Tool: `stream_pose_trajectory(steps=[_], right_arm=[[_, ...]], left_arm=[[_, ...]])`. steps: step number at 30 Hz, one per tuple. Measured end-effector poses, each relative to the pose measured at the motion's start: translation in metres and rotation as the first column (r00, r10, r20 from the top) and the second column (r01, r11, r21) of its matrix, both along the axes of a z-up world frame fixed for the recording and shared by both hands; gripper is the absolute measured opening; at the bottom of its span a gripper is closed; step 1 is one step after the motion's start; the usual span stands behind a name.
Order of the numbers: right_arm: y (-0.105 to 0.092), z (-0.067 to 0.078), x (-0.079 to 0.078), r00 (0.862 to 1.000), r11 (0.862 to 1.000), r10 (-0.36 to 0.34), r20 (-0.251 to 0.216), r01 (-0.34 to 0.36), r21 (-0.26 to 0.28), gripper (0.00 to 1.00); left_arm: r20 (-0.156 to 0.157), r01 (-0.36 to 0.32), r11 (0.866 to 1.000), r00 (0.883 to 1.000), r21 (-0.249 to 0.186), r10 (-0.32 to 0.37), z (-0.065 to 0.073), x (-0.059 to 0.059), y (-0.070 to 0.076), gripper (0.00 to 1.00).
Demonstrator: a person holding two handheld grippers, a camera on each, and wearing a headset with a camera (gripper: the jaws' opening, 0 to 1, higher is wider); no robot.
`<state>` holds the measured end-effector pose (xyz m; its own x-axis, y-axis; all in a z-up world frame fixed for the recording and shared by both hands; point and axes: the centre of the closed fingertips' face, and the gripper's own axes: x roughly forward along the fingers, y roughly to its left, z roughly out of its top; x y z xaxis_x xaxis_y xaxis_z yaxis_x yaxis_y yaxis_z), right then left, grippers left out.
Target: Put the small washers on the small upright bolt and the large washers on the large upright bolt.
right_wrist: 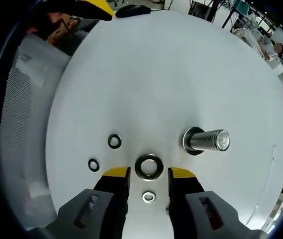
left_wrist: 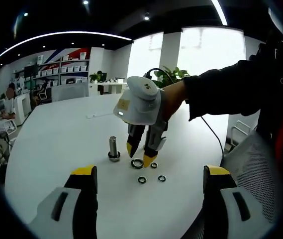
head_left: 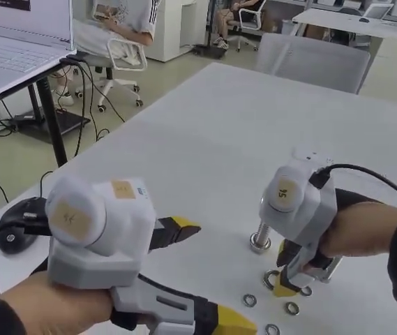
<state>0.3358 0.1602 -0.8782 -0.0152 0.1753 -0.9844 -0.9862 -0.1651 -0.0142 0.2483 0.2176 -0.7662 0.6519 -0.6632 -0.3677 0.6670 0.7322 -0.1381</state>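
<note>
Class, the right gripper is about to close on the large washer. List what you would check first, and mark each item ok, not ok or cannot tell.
1. The right gripper has its jaws open: ok.
2. The large washer is centred between the jaw tips and lies flat: ok.
3. Nothing else sits between the jaws: not ok. A small washer lies there, nearer the camera.
4. The bolt stands upright, apart from the jaws: ok.
5. The left gripper is open and held back from the washers: ok.
6. The jaw tips are low enough to grip the large washer's edge: cannot tell.
</note>
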Motion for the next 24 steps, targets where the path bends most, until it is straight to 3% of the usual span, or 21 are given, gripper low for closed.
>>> stream_pose_trajectory(steps=[24], right_arm=[[-0.0003,-0.0017,0.0009,1.0,1.0,-0.02,-0.011,0.02,0.003,0.25]], left_arm=[[0.001,0.003,1.0,1.0,0.002,-0.003,0.0004,0.0011,-0.0011,0.87]])
